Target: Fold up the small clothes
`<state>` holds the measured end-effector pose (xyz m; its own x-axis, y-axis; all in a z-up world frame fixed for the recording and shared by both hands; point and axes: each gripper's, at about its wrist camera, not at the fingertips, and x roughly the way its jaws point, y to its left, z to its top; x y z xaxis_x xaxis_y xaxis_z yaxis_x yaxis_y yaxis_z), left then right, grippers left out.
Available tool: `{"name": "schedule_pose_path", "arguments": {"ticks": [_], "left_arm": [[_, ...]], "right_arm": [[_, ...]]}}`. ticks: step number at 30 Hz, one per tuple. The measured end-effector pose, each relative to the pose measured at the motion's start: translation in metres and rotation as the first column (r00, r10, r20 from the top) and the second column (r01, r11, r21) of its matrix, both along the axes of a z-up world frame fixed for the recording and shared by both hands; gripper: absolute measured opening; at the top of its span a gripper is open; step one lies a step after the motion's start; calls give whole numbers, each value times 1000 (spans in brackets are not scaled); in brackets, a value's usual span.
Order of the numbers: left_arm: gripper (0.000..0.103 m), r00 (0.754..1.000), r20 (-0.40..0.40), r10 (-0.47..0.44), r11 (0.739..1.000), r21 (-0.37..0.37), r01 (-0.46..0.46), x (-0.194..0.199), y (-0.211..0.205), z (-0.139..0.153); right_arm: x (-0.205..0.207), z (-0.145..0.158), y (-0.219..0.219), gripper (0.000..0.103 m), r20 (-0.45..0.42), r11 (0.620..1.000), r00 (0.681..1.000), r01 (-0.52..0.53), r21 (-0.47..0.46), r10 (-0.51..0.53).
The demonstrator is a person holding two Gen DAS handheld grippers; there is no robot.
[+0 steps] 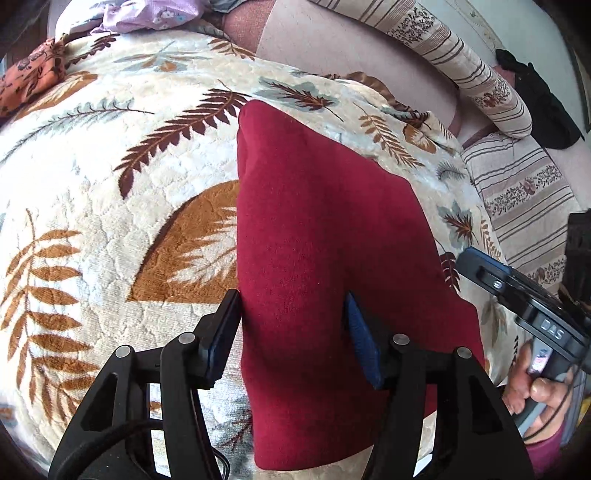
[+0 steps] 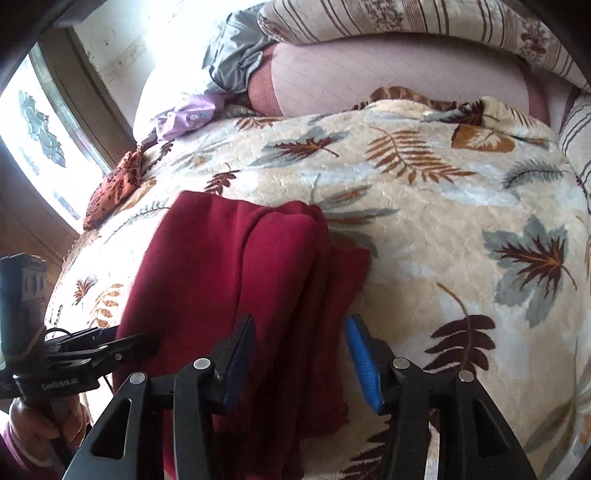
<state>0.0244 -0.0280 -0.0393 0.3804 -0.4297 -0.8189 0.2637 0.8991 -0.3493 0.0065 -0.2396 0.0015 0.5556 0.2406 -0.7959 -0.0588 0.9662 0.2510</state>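
Dark red knit garment [image 1: 325, 266] lies folded into a long strip on the cream plush blanket with brown and grey leaf print [image 1: 110, 184] covering the bed. In the right wrist view the same red garment [image 2: 236, 280] shows several stacked lengthwise folds, its far end toward the window side of the bed.

Left gripper [image 1: 293, 332]: jaws spread, set over the near part of the strip; left finger at the garment's left edge, right blue-padded finger over the cloth. Cannot tell whether the pads touch the fabric.

Right gripper [image 2: 300, 354]: jaws spread, straddling the near right-hand folds of the garment; nothing pinched.

Each view catches the other tool at its edge, held in a bare hand [image 1: 532, 387].

At the far left corner of the blanket: a crumpled orange floral cloth [image 1: 29, 81], and beyond it a lilac flowered cloth [image 1: 147, 16]. A grey satin cloth [image 2: 236, 55] sits at the bed's far edge. Striped beige bolster pillow [image 1: 465, 70] lies along the far right side, a black cloth [image 1: 535, 99] beside it.
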Motion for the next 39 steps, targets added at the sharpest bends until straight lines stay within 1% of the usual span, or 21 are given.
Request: {"name": "schedule_pose_path", "arguments": {"ticks": [2, 4, 5, 6, 8, 10, 11, 12, 13, 15, 17, 19, 20, 22, 23, 24, 26, 33, 39], "left_arm": [[59, 1000, 28, 4, 999, 34, -5, -2, 1, 4], [61, 999, 44, 14, 998, 60, -17, -5, 3, 5], [61, 999, 51, 20, 998, 66, -23, -5, 3, 6], [61, 998, 58, 24, 997, 75, -29, -6, 2, 7], [61, 997, 78, 29, 995, 92, -36, -11, 0, 9], [61, 994, 103, 33, 993, 109, -44, -15, -1, 12], [61, 992, 117, 37, 991, 122, -51, -18, -1, 14], [61, 990, 133, 39, 989, 133, -57, -21, -1, 16], [61, 988, 149, 41, 988, 141, -62, -24, -2, 18], [61, 983, 177, 49, 984, 160, -78, -28, -3, 22], [61, 978, 200, 56, 981, 173, -92, -31, -5, 26], [61, 974, 219, 62, 978, 183, -104, -34, -5, 29], [61, 972, 226, 66, 976, 188, -110, -36, -5, 31], [61, 969, 236, 68, 975, 189, -114, -39, -5, 34], [61, 968, 240, 69, 975, 190, -116, -41, -5, 35], [61, 967, 244, 68, 974, 193, -117, -44, -6, 37], [61, 965, 253, 63, 973, 199, -116, -48, -6, 40], [61, 955, 287, 70, 963, 232, -140, -57, -7, 45], [61, 952, 300, 55, 945, 292, -147, -62, -9, 43]], "right_arm": [[-15, 15, 8, 49, 42, 999, 998, -42, 14, 42], [-24, 24, 22, 49, 61, 995, 993, -101, 1, 101], [-29, 24, 31, 49, 65, 992, 990, -126, -19, 127], [-30, 22, 40, 46, 63, 988, 987, -146, -40, 148], [-35, 10, 56, 42, 29, 980, 984, -171, -103, 174], [-37, -10, 60, 41, -9, 971, 988, -153, -185, 154], [-37, -20, 58, 41, -26, 972, 989, -146, -186, 143], [-38, -27, 55, 41, -42, 978, 990, -136, -159, 131], [-39, -31, 50, 41, -41, 983, 992, -123, -136, 118], [-43, -26, 46, 41, -31, 987, 994, -103, -119, 100], [-48, -15, 46, 41, -14, 990, 996, -87, -114, 86], [-53, -3, 46, 44, 16, 990, 998, -62, -123, 64], [-56, 4, 46, 50, 32, 990, 998, -41, -132, 46], [-59, 14, 46, 51, 65, 991, 998, -5, -137, 14], [-60, 18, 46, 54, 74, 990, 997, 12, -141, -2], [-60, 20, 46, 61, 79, 989, 997, 29, -144, -18], [-60, 24, 46, 70, 90, 988, 995, 54, -141, -42], [-60, 28, 50, 72, 100, 988, 991, 96, -120, -84], [-59, 24, 54, 73, 85, 989, 993, 90, -116, -81]]}}
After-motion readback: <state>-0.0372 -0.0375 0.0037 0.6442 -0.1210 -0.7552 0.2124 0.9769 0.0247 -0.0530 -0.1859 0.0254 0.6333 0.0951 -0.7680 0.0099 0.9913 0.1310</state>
